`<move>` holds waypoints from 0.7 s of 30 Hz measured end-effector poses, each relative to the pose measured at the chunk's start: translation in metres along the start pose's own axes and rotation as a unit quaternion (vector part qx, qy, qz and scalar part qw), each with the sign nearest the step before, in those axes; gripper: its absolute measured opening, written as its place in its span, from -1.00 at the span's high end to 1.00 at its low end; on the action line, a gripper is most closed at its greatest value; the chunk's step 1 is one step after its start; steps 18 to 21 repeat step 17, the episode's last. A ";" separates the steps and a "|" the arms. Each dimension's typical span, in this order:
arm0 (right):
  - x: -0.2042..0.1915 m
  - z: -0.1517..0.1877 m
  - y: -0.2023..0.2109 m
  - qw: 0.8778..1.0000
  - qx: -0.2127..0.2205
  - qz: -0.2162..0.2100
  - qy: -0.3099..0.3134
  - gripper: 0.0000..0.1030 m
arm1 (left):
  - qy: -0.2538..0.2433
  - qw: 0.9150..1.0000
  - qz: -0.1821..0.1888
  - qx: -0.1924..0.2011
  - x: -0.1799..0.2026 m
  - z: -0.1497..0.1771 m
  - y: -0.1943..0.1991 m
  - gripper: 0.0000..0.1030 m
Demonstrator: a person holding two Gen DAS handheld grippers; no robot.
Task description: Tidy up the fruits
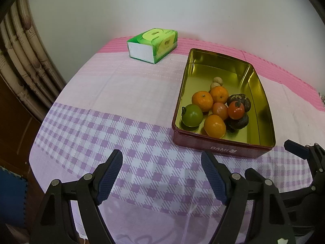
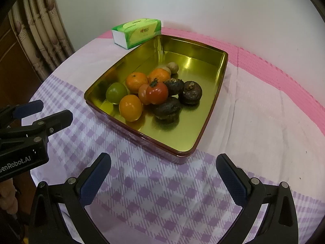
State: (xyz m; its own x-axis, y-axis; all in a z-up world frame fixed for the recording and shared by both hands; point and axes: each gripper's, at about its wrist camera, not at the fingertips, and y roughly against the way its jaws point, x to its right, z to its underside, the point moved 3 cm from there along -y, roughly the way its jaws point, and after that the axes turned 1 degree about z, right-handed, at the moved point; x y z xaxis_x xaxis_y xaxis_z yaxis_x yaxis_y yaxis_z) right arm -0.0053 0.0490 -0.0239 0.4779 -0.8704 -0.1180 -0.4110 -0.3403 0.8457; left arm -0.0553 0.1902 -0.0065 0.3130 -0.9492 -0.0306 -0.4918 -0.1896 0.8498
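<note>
A red tin with a gold inside (image 1: 262,109) (image 2: 211,109) stands on the table. It holds three oranges (image 1: 202,101) (image 2: 130,107), a green fruit (image 1: 192,115) (image 2: 116,92), a red tomato (image 1: 236,109) (image 2: 157,92), a paler tomato (image 1: 220,110), dark brown fruits (image 2: 167,107) and two small tan nuts (image 1: 218,81) (image 2: 172,67). My left gripper (image 1: 161,161) is open and empty, before the tin's near left corner. My right gripper (image 2: 163,164) is open and empty, before the tin's near edge. The right gripper's fingers (image 1: 296,148) show at the right of the left wrist view.
A green tissue pack (image 1: 152,45) (image 2: 137,33) lies at the table's far side by the wall. The cloth (image 1: 113,105) is pink and purple checked. A curtain (image 1: 22,61) hangs at the left, beyond the table's edge.
</note>
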 end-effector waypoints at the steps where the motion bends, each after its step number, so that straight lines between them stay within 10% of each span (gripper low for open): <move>1: 0.000 0.000 0.000 1.000 -0.001 0.000 0.000 -0.99 | 0.000 1.000 0.000 0.000 0.000 0.000 0.000 -0.49; 21: 0.000 0.004 -0.002 1.000 -0.005 -0.004 0.002 -0.99 | 0.000 1.000 0.008 -0.003 0.000 0.002 -0.001 -0.57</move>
